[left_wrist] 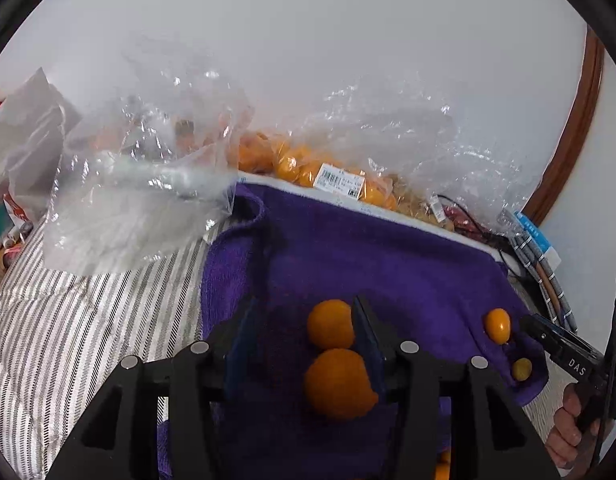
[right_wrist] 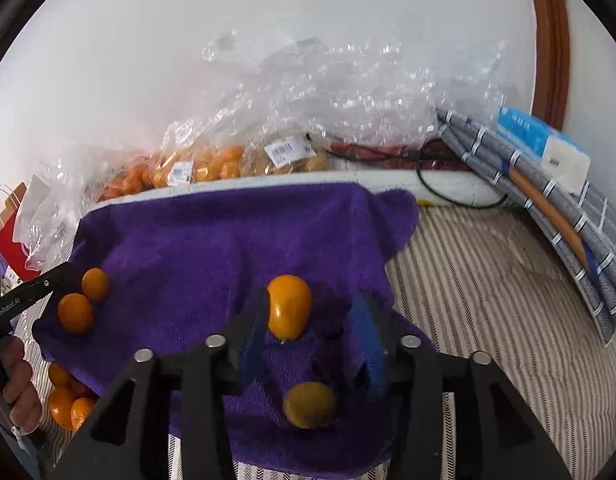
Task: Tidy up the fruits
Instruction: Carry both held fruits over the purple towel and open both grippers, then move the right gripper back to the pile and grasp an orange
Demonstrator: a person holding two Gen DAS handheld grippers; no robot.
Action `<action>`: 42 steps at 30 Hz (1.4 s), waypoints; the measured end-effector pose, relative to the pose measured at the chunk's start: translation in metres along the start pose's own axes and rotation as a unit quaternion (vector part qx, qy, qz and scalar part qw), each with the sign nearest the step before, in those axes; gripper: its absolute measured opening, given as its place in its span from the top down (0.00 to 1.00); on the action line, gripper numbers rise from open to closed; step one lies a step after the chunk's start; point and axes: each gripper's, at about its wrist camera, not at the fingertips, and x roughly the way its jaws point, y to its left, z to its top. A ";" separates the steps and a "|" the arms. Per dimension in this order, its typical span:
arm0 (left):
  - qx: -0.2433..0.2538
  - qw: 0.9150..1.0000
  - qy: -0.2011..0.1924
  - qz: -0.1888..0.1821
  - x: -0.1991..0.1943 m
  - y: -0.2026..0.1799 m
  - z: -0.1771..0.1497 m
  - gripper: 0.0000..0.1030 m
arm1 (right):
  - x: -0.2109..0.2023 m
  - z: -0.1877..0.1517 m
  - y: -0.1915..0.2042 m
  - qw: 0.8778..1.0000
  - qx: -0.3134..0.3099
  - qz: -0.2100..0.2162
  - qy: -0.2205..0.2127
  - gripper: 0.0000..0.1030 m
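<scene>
Where jaws gape, orange [right_wrist: 289,306] against right tool's [right_wrist: 312,320] left finger.

**Four fruits loose on the purple towel**

Two round orange citrus fruits [left_wrist: 331,324] [left_wrist: 337,383] lie touching near the middle of the purple towel [left_wrist: 388,248]. Well apart to their right sit a glossy oval orange one [left_wrist: 497,325] and, just beside it, a duller greenish-yellow one [left_wrist: 521,369].
</scene>
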 end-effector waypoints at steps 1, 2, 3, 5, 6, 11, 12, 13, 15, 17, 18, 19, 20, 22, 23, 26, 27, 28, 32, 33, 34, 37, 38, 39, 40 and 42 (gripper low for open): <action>0.000 1.000 -0.005 0.000 -0.002 0.000 0.000 0.51 | -0.004 0.000 0.002 1.000 -0.002 -0.005 -0.011 0.48; 0.002 1.000 -0.009 0.000 -0.004 -0.001 0.000 0.50 | -0.008 -0.001 0.003 1.000 -0.005 -0.008 -0.021 0.45; 0.003 1.000 -0.012 0.000 -0.006 -0.001 0.001 0.50 | -0.011 -0.001 0.005 0.999 -0.008 -0.010 -0.030 0.45; 0.006 1.000 -0.018 0.002 -0.010 -0.002 0.002 0.48 | -0.016 0.000 0.009 0.999 -0.015 -0.010 -0.039 0.45; 0.007 1.000 -0.021 0.003 -0.011 -0.003 0.002 0.48 | -0.019 0.000 0.011 0.999 -0.019 -0.011 -0.043 0.45; 0.007 0.999 -0.034 0.009 -0.018 -0.003 0.004 0.47 | -0.037 -0.003 0.020 0.999 -0.010 -0.021 -0.023 0.45; 0.006 0.999 -0.038 0.009 -0.020 -0.003 0.004 0.47 | -0.042 -0.007 0.022 1.000 -0.009 -0.011 -0.017 0.45; 0.006 0.999 -0.042 0.009 -0.023 -0.003 0.004 0.47 | -0.047 -0.012 0.027 1.000 -0.009 0.004 -0.012 0.45; 0.008 0.999 -0.049 0.012 -0.030 -0.003 0.004 0.47 | -0.055 -0.023 0.037 1.000 -0.015 0.020 -0.004 0.46; 0.009 0.998 -0.053 0.018 -0.036 -0.003 0.003 0.47 | -0.062 -0.036 0.050 0.999 -0.026 0.029 0.002 0.51; 0.007 0.998 -0.052 0.021 -0.041 -0.003 0.003 0.47 | -0.066 -0.042 0.055 0.999 -0.030 0.035 0.004 0.52; 0.005 0.998 -0.051 0.024 -0.044 -0.002 0.002 0.47 | -0.069 -0.047 0.060 0.999 -0.031 0.042 0.009 0.54; 0.003 0.998 -0.046 0.030 -0.050 0.000 -0.001 0.47 | -0.071 -0.052 0.064 0.998 -0.032 0.048 0.013 0.56; 0.000 0.999 -0.030 0.040 -0.060 0.006 -0.009 0.47 | -0.073 -0.060 0.073 0.997 -0.035 0.063 0.025 0.60; 0.001 0.999 -0.022 0.042 -0.067 0.010 -0.014 0.47 | -0.073 -0.063 0.077 0.996 -0.038 0.070 0.031 0.63; 0.018 0.998 -0.009 0.061 -0.088 0.023 -0.032 0.47 | -0.072 -0.069 0.092 0.995 -0.053 0.082 0.035 0.63; 0.022 0.998 -0.010 0.062 -0.096 0.027 -0.039 0.47 | -0.072 -0.071 0.095 0.994 -0.054 0.085 0.035 0.63; 0.024 0.998 -0.012 0.064 -0.102 0.031 -0.044 0.47 | -0.069 -0.073 0.099 0.994 -0.055 0.090 0.039 0.64; 0.016 0.997 -0.026 0.064 -0.111 0.047 -0.062 0.46 | -0.058 -0.077 0.107 0.992 -0.046 0.103 0.056 0.69; 0.012 0.998 -0.025 0.059 -0.109 0.049 -0.065 0.46 | -0.056 -0.078 0.109 0.991 -0.043 0.108 0.060 0.69; 0.006 0.998 -0.020 0.056 -0.107 0.051 -0.067 0.46 | -0.054 -0.078 0.110 0.991 -0.042 0.110 0.062 0.69; 0.006 0.998 -0.011 0.059 -0.102 0.051 -0.067 0.46 | -0.047 -0.078 0.111 0.991 -0.043 0.105 0.070 0.69; 0.007 0.998 -0.015 0.062 -0.103 0.051 -0.068 0.46 | -0.045 -0.077 0.110 0.991 -0.041 0.105 0.072 0.69; 0.009 0.998 -0.016 0.066 -0.103 0.052 -0.069 0.46 | -0.043 -0.076 0.110 0.991 -0.038 0.105 0.074 0.69; 0.009 0.998 -0.016 0.067 -0.103 0.052 -0.069 0.46 | -0.041 -0.075 0.109 0.991 -0.035 0.107 0.076 0.69; 0.005 0.998 -0.015 0.063 -0.103 0.053 -0.069 0.46 | -0.036 -0.074 0.107 0.990 -0.025 0.112 0.080 0.69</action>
